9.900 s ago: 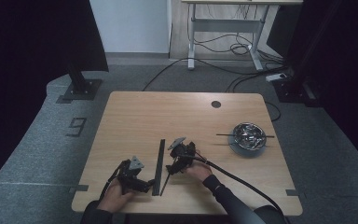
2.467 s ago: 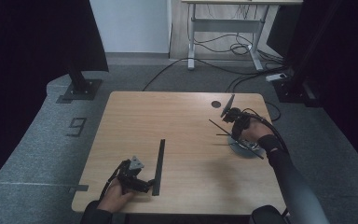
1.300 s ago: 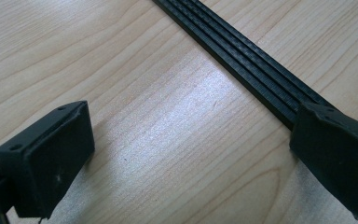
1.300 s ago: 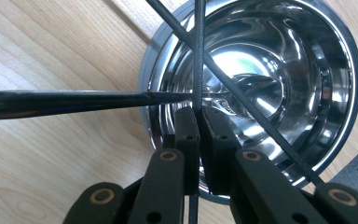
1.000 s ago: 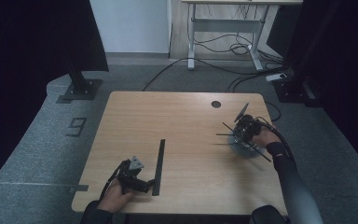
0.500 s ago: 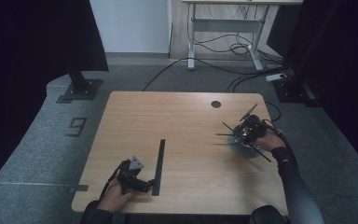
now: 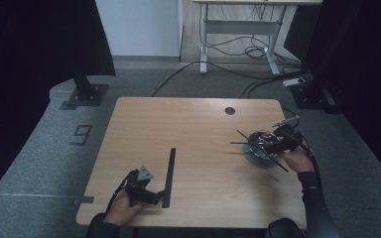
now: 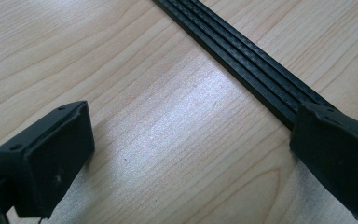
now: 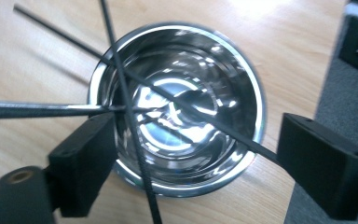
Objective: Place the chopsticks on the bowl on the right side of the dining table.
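Observation:
A long flat black strip (image 7: 169, 168) lies on the wooden table (image 7: 198, 124) near its front left. My left gripper (image 7: 155, 194) rests beside the strip's near end. In the left gripper view my left gripper (image 8: 191, 158) is open on bare wood, and the ribbed strip (image 8: 242, 60) runs under its right jaw. A shiny steel bowl (image 7: 256, 154) stands at the right edge with three thin black rods (image 7: 243, 136) across it. My right gripper (image 7: 272, 144) hovers over the bowl. In the right gripper view my right gripper (image 9: 205, 168) is open above the bowl (image 9: 256, 93), with the rods (image 9: 191, 109) crossing below.
A round black cable hole (image 7: 229, 110) sits near the table's far edge. The bowl stands close to the right edge, with grey carpet (image 9: 349, 93) beyond it. Cables trail from both grippers toward the person.
My right hand went from the strip at the table's middle to the bowl with a rod. That rod now lies across the bowl and the jaws stand open. The left gripper stayed put.

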The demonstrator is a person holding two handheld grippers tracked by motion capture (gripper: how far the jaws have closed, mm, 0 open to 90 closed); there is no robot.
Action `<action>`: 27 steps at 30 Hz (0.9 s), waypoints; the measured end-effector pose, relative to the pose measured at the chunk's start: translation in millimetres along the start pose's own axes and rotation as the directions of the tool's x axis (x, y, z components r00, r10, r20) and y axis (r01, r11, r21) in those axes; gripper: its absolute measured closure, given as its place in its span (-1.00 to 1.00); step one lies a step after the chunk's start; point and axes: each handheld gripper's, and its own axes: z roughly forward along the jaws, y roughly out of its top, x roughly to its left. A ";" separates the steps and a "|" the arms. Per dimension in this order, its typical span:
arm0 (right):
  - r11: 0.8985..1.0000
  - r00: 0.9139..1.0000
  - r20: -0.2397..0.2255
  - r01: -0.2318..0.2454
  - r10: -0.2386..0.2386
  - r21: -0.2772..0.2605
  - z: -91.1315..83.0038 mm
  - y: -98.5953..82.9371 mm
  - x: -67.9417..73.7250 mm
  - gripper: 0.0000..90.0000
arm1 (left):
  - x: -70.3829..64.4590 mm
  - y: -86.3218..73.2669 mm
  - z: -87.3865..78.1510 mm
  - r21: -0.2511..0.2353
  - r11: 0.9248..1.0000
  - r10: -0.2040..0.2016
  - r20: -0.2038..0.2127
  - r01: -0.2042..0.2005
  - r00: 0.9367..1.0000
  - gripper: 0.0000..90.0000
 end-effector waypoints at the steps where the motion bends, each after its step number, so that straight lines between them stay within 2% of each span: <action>1: 1.000 1.000 0.005 -0.020 0.021 -0.016 -1.2 -3.4 -1.4 -0.92 | 0.0 0.0 0.0 0.000 1.000 0.000 0.000 0.000 1.000 -1.00; 2: 0.999 0.999 0.006 -0.045 0.045 -0.025 -1.6 -6.9 -2.8 -1.00 | -0.3 -0.1 0.3 -0.004 1.000 -0.004 0.000 0.004 1.000 -1.00; 4: 0.994 0.995 0.015 -0.096 0.097 -0.044 -1.0 -13.8 -5.3 -1.00 | -0.2 -0.1 0.2 -0.004 1.000 -0.002 0.000 0.002 1.000 -1.00; 7: 0.987 0.990 0.016 -0.136 0.138 -0.090 1.0 -23.9 -6.6 -1.00 | -0.1 -0.1 0.1 -0.001 1.000 0.000 -0.001 0.000 1.000 -1.00; 13: 0.975 0.988 0.028 -0.148 0.154 -0.166 5.3 -38.5 -2.5 -1.00 | -0.1 -0.1 0.2 -0.002 1.000 0.000 0.000 0.000 1.000 -1.00; 15: 0.977 0.987 0.034 -0.147 0.154 -0.153 7.6 -40.0 -3.2 -1.00 | -0.1 -0.1 0.2 -0.002 1.000 0.000 0.000 0.000 1.000 -1.00; 17: 0.971 0.985 0.048 -0.155 0.167 -0.184 7.8 -42.7 -3.6 -1.00 | -0.1 -0.1 0.2 -0.002 1.000 0.000 0.000 0.000 1.000 -1.00; 20: 0.970 0.986 0.051 -0.146 0.159 -0.196 9.6 -47.7 -1.1 -1.00 | -0.2 -0.1 0.2 -0.002 1.000 -0.001 0.000 0.001 1.000 -1.00; 23: 0.964 0.985 0.060 -0.145 0.162 -0.222 8.8 -51.8 0.1 -1.00 | -0.1 -0.1 0.2 -0.002 1.000 0.000 0.000 0.000 1.000 -1.00; 27: 0.965 0.984 0.053 -0.157 0.172 -0.212 9.7 -56.0 -1.1 -1.00 | -0.1 -0.1 0.2 -0.002 1.000 0.000 0.000 0.000 1.000 -1.00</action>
